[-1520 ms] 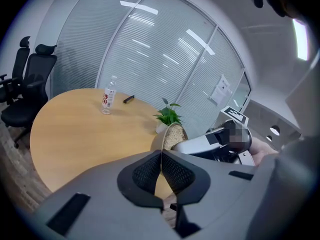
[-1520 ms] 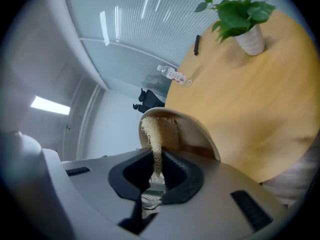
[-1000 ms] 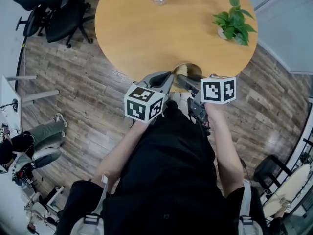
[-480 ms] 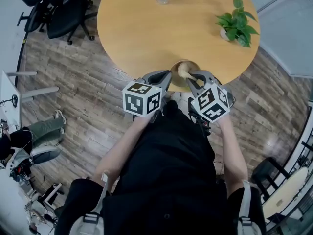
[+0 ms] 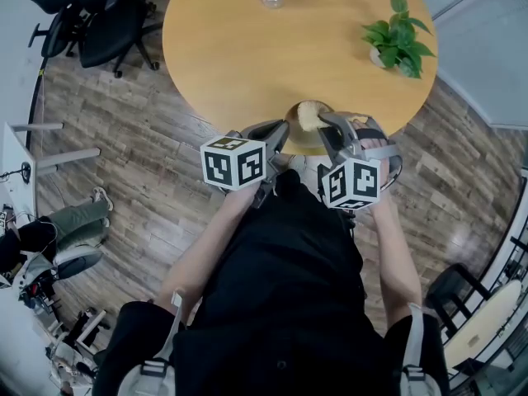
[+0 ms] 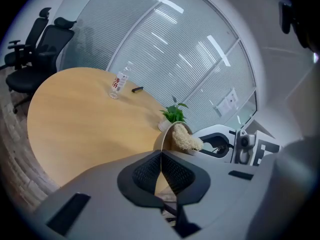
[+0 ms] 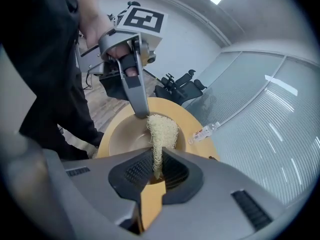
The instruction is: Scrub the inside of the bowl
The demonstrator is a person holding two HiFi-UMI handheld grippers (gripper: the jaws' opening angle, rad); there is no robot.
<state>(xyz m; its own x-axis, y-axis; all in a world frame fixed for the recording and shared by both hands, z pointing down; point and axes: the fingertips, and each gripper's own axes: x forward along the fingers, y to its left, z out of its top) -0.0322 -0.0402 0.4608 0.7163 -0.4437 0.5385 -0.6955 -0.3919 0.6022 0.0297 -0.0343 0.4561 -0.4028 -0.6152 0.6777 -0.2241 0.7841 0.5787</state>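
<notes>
- Pinching the bowl [image 7: 122,136] by its rim, my left claw [image 6: 161,156] holds it at the worktop's [image 5: 239,48] near edge
- My right claw [image 7: 156,166] is clamped on a fibrous scrubber [image 7: 162,126] whose tuft sits inside the bowl, beside the left claw's tip

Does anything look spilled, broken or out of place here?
Nothing spilled or broken. The tan bowl sits at the very edge of the round wooden table, rim pinched by the left gripper, while the right gripper holds a beige fibrous scrubber inside.
</notes>
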